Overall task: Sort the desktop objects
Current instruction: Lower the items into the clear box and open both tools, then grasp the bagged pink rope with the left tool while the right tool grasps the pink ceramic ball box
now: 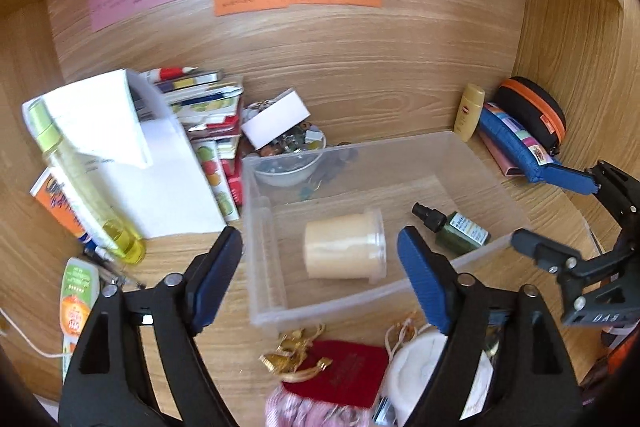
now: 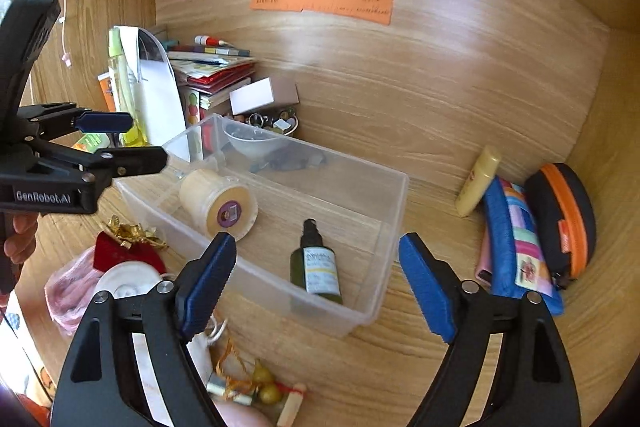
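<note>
Desktop objects lie scattered across the wooden surface point(image 2: 440, 347) inside a desk alcove, and two already sit in the clear plastic bin point(image 2: 394, 195): a cream jar point(image 1: 344, 247) on its side toward the bin's left, a dark green spray bottle point(image 2: 318, 265) lying flat toward its right. Left tool point(image 1: 320, 263) stands wide open with nothing between its blue pads, poised over the bin's near wall; right tool point(image 2: 316, 279) likewise wide open and empty, above the spray bottle. Judged step: both tools clear of the bin, next item to be chosen. Nearest candidates lie along the front edge: red pouch point(image 1: 340, 371), gold trinkets point(image 1: 292, 351), a white round piece point(image 2: 128, 283), a pink crinkled bag point(image 2: 68, 291). Best to lift well above the bin rim before swinging across, approach one item squarely, and keep the two tools apart, since they crowd each other at the bin. Soft pouches want a pinch at a firm fold. Hard to read: the notes on the back wall are blurred; the small bowl point(image 1: 288, 171) behind the bin holds a jumble, possibly beads and keys; the front-edge clutter is partly hidden behind the tool arms, and the small gold and yellow bits there cannot be identified.
</note>
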Demonstrator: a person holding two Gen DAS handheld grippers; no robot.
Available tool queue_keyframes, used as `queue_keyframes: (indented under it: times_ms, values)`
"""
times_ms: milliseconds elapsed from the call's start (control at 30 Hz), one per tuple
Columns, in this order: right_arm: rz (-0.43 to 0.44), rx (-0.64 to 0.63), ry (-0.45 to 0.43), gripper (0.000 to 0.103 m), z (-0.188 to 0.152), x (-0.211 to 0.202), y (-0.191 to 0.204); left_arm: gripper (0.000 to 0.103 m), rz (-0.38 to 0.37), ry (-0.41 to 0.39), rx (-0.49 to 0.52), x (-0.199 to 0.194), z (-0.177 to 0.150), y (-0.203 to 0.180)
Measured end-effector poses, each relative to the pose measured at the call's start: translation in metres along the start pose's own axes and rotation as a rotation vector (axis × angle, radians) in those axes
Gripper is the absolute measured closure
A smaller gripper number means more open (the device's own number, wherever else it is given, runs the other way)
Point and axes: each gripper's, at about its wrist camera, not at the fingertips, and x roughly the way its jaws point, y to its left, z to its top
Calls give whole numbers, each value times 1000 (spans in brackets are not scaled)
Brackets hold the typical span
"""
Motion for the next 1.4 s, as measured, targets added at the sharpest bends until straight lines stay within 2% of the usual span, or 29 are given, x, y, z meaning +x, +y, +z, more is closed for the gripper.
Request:
queue_keyframes:
  times_ms: [67,333,633,900,1033,1233,1400]
  values:
    - [-4,8,-3,21,-6,-9,1,14,-7,3,-17,-6,-6,7]
    - [-7,42,21,20,-33,-32,7,13,-18,66,-53,-21,-41,26]
    - [-27,105,56,20,-76,-49,17,13,-27,153,-83,-28,-95,34]
    - [-4,98,152,20,-104,-43,31,13,-63,233,-128,-24,-126,33]
    - [28,105,180,20,-114,-38,35,13,-90,271,-147,-18,-137,31]
    - [48,135,178,20,-118,-38,32,12,-105,279,-146,-15,-140,27]
    - [73,129,197,20,-123,-37,38,12,-88,287,-99,-8,-139,18]
